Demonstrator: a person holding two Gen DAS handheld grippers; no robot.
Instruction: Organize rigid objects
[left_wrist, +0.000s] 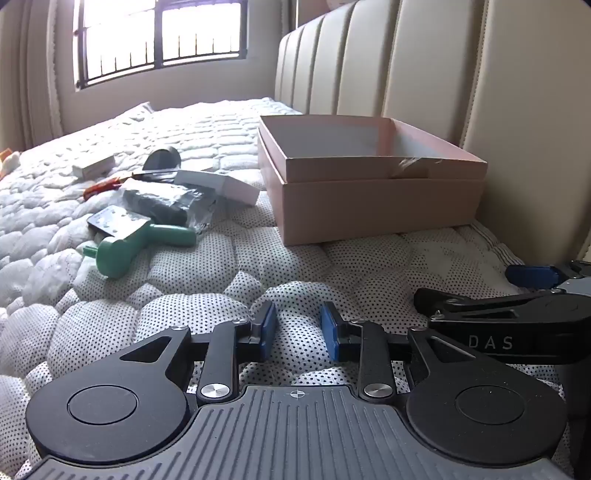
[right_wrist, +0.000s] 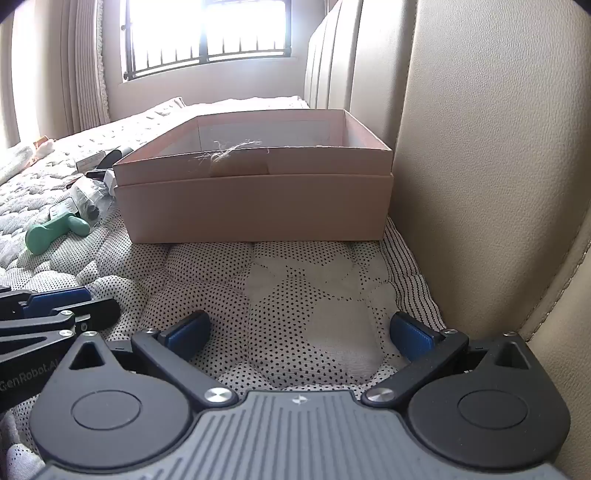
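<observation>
**Inspector:** Clutter status?

**Operator:** Clutter sits loose on the quilted mattress (left_wrist: 258, 266), all to the left of the pink box (left_wrist: 369, 199): a green plastic tool (left_wrist: 140, 240), a black item in clear wrap (left_wrist: 166, 203), a white carton (left_wrist: 225, 186), an orange-handled cutter (left_wrist: 101, 186), a tape roll (left_wrist: 162, 158) and a small white box (left_wrist: 92, 166). The pink box stands against the headboard (left_wrist: 424, 74), and what I can see of its inside is bare.

**Inspector:** Grippers?

**Operator:** My left gripper (left_wrist: 298, 330) holds nothing, pads a narrow gap apart. My right gripper (right_wrist: 299, 332) is spread wide, also holding nothing. Both hover low, nearer me than the box.

**Inspector:** Risks?

**Operator:** In my judgement: the soft mattress gives under a pressing finger; the wrap may slip; the pieces overlap, so lifting one could drag another; frayed twine (right_wrist: 225, 153) on the box rim could snag.
</observation>
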